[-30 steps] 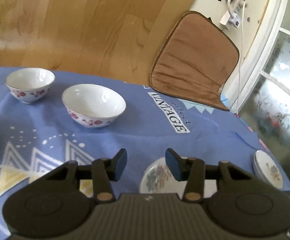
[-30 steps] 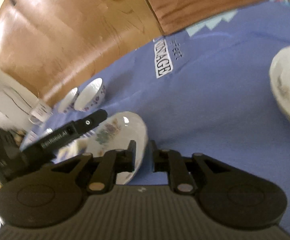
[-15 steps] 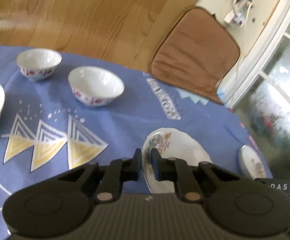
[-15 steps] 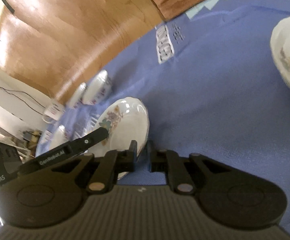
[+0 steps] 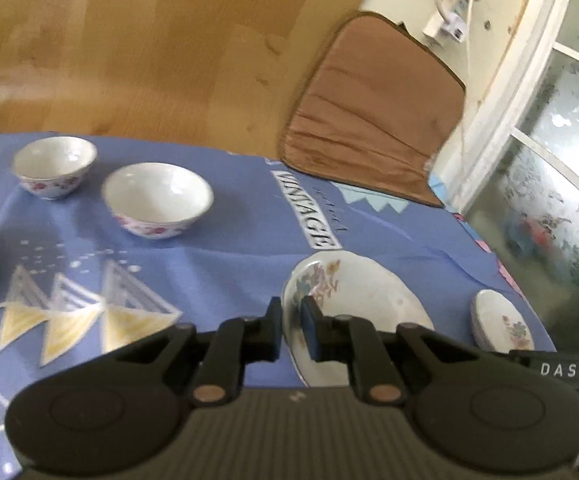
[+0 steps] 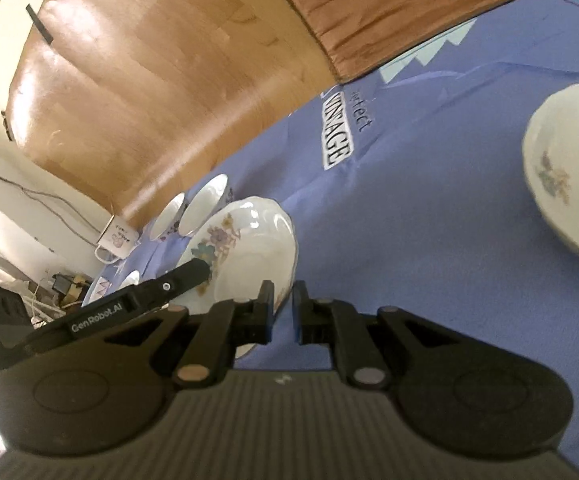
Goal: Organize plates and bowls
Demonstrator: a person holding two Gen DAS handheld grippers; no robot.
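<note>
Both hand-held grippers pinch the floral plate [image 5: 353,300] — left hand-held gripper [image 5: 291,320] at nine o'clock, right hand-held gripper [image 6: 282,304] at three; lift level, evenly.

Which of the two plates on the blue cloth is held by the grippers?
The large plate with the flower print: the left gripper and the right gripper pinch opposite sides of its rim. The small plate lies untouched near the cloth's edge.
</note>
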